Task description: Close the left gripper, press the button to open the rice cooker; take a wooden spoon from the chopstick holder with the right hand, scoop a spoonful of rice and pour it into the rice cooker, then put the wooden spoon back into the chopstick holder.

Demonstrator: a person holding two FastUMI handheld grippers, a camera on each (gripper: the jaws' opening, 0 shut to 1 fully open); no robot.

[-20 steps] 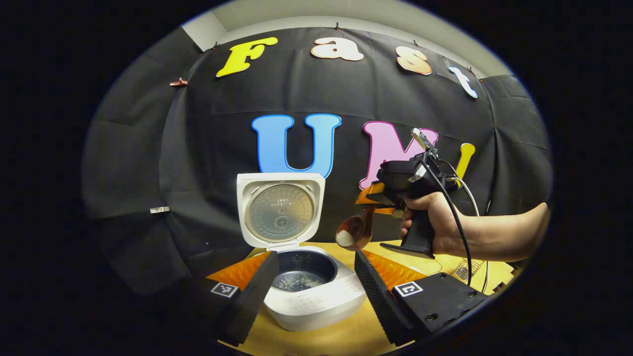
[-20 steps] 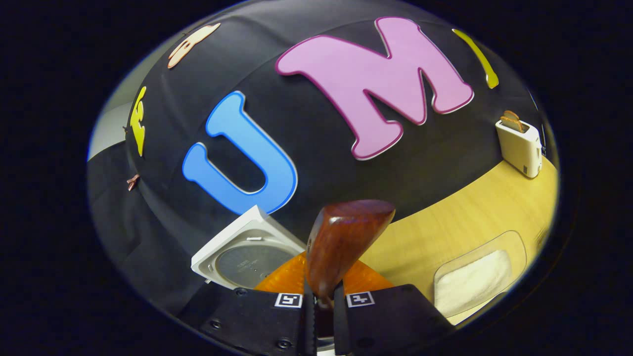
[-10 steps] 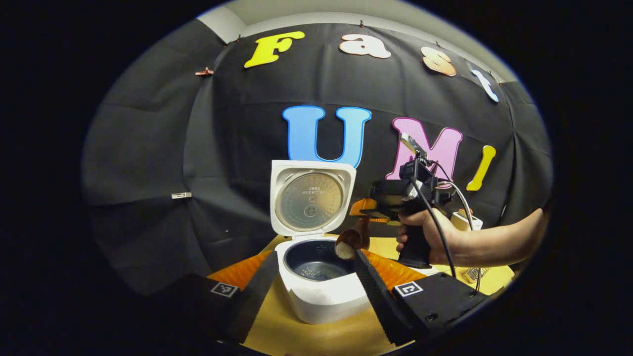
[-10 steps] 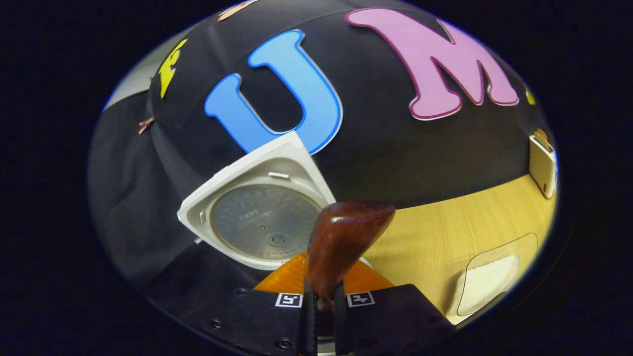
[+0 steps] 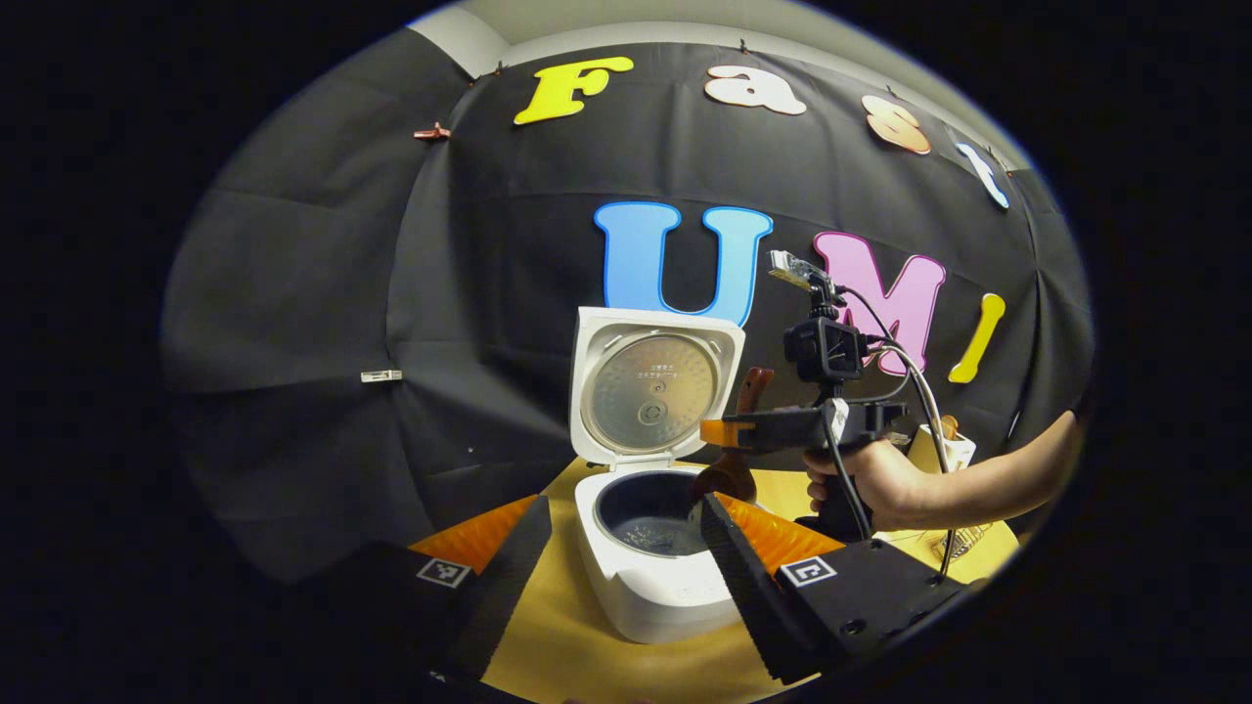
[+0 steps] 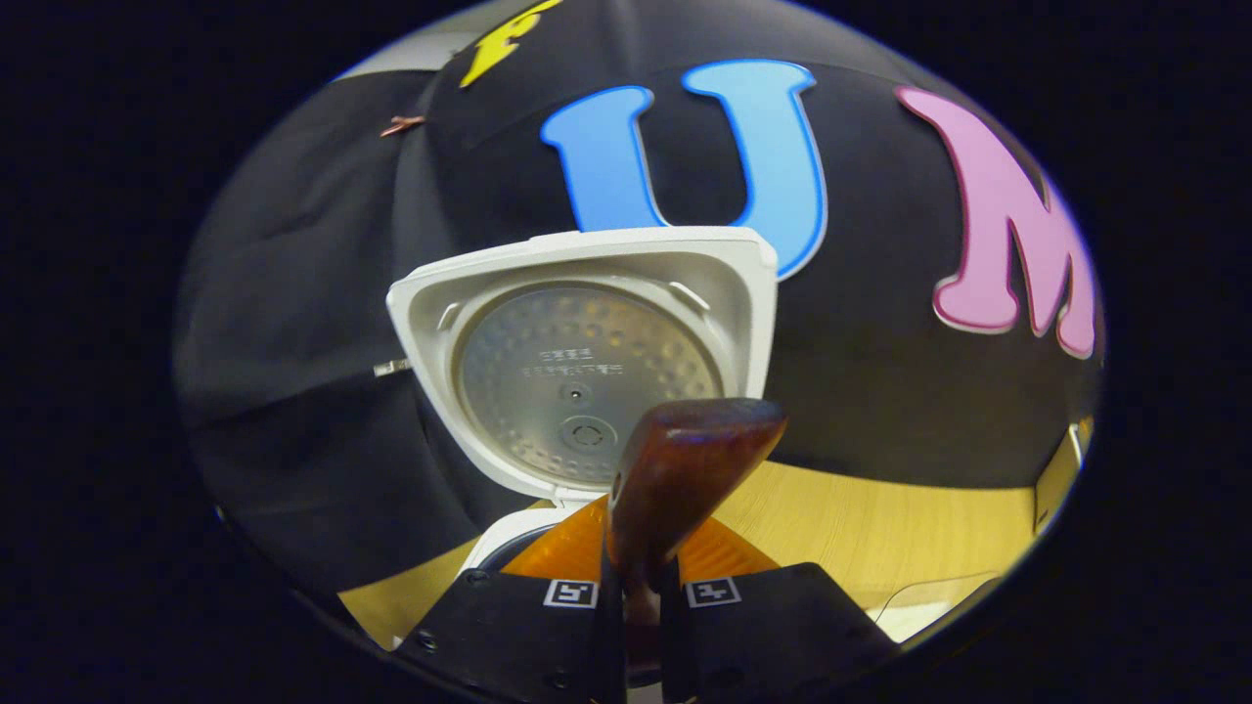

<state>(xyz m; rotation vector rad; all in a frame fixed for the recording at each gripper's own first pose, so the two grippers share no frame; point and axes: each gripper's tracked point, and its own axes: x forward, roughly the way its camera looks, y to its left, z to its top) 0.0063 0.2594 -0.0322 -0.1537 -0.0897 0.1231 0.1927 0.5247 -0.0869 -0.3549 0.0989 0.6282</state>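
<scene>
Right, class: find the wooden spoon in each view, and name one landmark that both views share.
Left gripper view: spoon right of centre, held by the far gripper, bowl down over the cooker's pot.
Right gripper view: spoon at bottom centre, rising from the shut gripper.
Shared landmark: the cooker's raised lid.

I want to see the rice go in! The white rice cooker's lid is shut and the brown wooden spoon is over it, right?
Not quite: the white rice cooker's lid stands open, as the left gripper view shows. The brown wooden spoon, held by the right tool, is over the cooker's dark inner pot.
</scene>
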